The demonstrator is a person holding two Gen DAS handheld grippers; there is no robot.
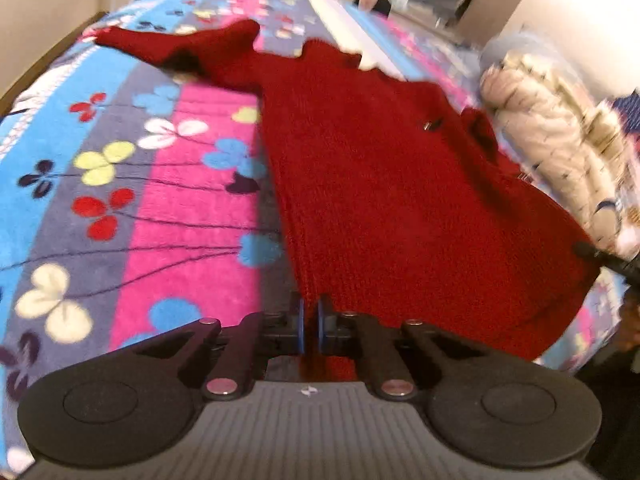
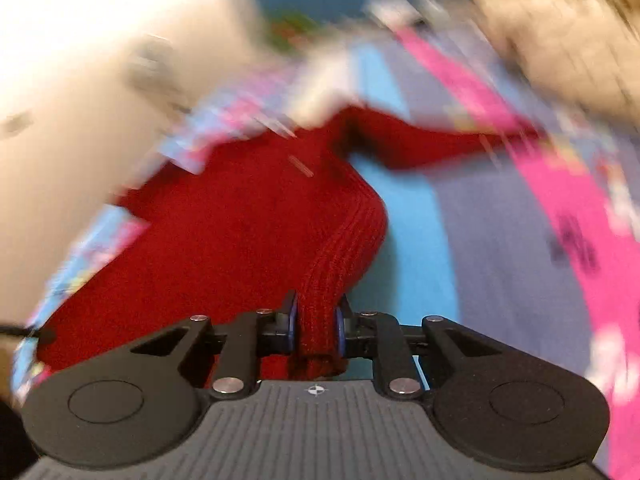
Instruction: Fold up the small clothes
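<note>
A red knitted sweater (image 1: pixel 380 168) lies spread on a flowered fleece blanket (image 1: pixel 160 200), one sleeve stretched out to the far left. My left gripper (image 1: pixel 311 322) is shut on the sweater's near left hem corner, with red knit pinched between the blue pads. The right wrist view is blurred. In it my right gripper (image 2: pixel 316 320) is shut on a bunched ribbed edge of the sweater (image 2: pixel 224 232), which rises from the blanket (image 2: pixel 500 240) into the jaws. A sleeve reaches away to the right.
A beige puffy jacket (image 1: pixel 552 148) lies bundled on the bed just right of the sweater and shows blurred in the right wrist view (image 2: pixel 560 40). The bed's left edge meets a pale wall (image 1: pixel 40 8). Cluttered items stand beyond the far end.
</note>
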